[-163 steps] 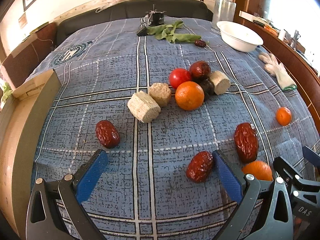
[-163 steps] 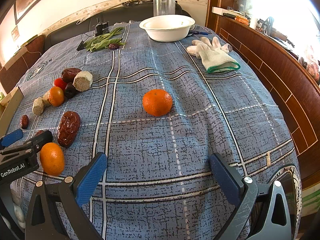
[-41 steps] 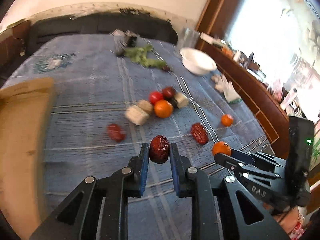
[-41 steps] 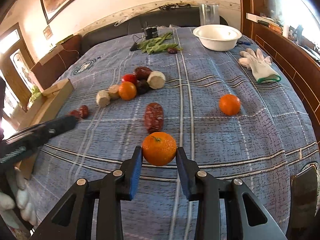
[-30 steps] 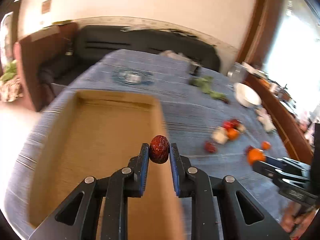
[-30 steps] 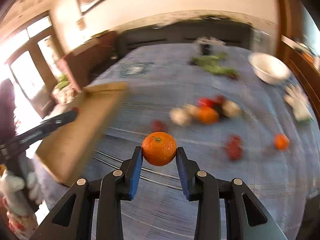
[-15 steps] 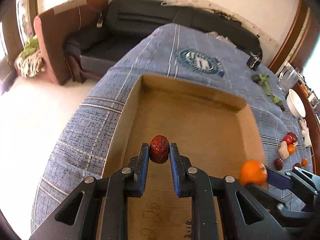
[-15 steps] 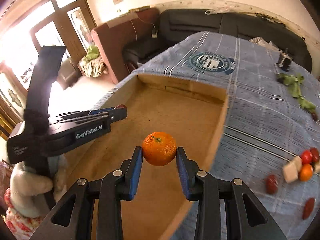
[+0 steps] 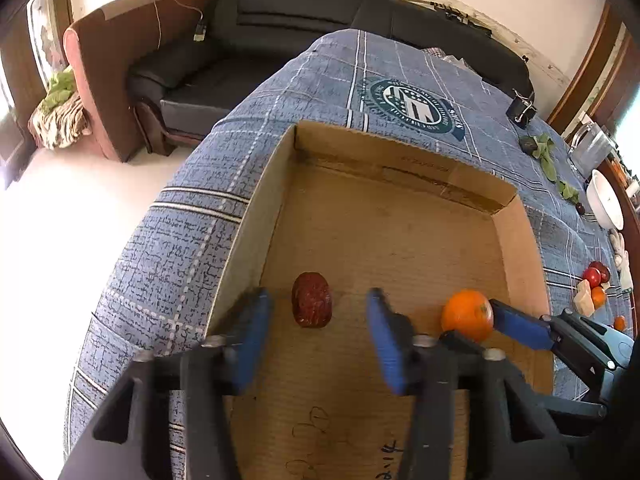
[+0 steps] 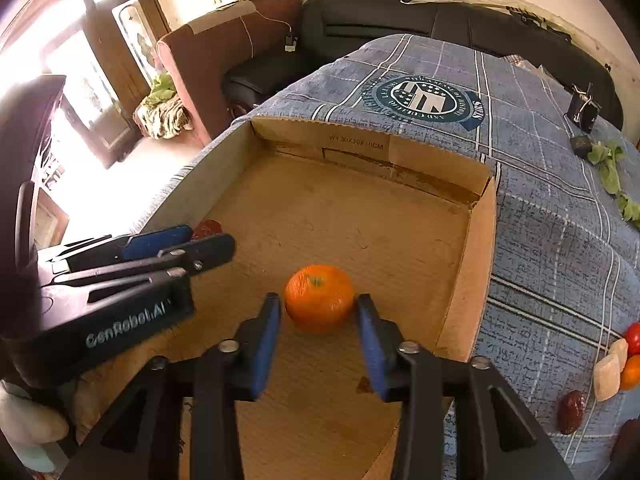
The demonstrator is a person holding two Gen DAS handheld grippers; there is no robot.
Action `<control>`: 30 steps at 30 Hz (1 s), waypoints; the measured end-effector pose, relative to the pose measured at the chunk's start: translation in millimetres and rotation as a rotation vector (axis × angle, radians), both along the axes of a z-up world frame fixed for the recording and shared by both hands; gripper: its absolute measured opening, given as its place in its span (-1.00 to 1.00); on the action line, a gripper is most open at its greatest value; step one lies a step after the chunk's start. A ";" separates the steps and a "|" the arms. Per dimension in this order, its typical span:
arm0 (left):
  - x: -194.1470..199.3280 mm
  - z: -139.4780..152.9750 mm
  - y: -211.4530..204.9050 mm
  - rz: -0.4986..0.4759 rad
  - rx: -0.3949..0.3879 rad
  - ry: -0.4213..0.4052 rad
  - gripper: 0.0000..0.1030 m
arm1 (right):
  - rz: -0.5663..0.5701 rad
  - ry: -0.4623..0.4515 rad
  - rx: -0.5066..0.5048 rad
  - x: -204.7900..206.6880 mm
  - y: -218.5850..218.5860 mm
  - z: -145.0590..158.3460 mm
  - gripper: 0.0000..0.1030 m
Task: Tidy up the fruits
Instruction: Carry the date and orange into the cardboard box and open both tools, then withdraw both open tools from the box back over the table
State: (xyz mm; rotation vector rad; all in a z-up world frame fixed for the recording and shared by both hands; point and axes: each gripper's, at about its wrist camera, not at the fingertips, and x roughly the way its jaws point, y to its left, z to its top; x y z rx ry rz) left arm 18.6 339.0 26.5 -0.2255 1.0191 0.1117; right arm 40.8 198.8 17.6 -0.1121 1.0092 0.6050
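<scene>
Fruit has begun to be boxed: inside the box [image 9: 400, 232] an orange [image 10: 319, 298] lies between the just-opened right gripper [image 10: 316, 344], a date [image 9: 312, 305] between the just-opened left gripper [image 9: 316, 336], while more fruit [image 10: 616, 360] waits at three o'clock.

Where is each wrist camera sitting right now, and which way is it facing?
Left wrist: behind the left claw, angled down into the cardboard box; open jaws flank the red date, untouched; right claw enters at right.
Right wrist: behind the right claw, angled down into the same box; jaws, just opening, flank the orange; left claw enters at left.
Shared: box, orange, date, blue tablecloth.
</scene>
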 end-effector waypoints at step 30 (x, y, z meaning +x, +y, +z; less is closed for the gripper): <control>-61.2 66.2 -215.4 -0.350 -0.084 -0.171 0.46 | -0.482 -0.107 0.190 -67.9 -335.3 46.6 0.40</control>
